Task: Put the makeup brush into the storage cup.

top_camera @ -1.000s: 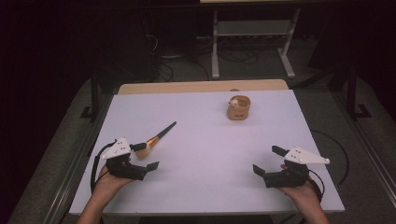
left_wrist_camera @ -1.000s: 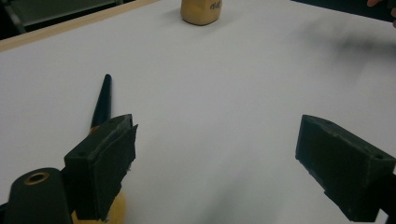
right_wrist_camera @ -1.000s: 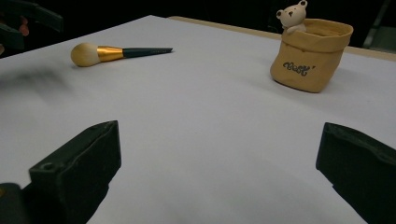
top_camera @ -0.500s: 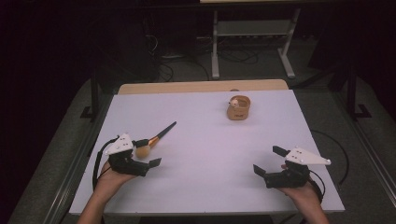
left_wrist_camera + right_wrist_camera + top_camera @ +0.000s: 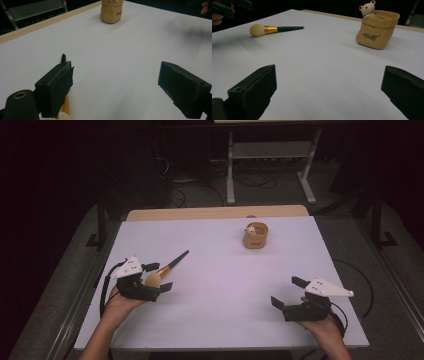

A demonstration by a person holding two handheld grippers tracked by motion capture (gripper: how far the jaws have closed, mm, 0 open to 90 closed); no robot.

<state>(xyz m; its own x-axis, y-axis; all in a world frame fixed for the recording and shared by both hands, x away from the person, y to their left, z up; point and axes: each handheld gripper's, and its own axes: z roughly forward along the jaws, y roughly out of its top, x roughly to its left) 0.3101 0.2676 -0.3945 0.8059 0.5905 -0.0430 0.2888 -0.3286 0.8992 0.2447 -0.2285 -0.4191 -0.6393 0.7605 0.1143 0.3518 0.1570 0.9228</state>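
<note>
Jaws wide apart on the left gripper (image 5: 158, 276), nothing clamped. Makeup brush (image 5: 167, 268) lies flat on the white table (image 5: 215, 320): in the high view its pale bristle head sits in the gap between the jaws, and the dark handle runs away from the gripper, forward and to its right. In the left gripper view the gold ferrule and head peek out beside and below the jaw at frame left, handle tip just past that jaw. No contact I can confirm.

Tan pouch with bear figure (image 5: 255, 235) stands upright well ahead of the left gripper, toward the far edge.

Right gripper (image 5: 286, 292) is well apart, near the table's front right, jaws also fully spread and holding nothing, brush and pouch both far ahead of it.
</note>
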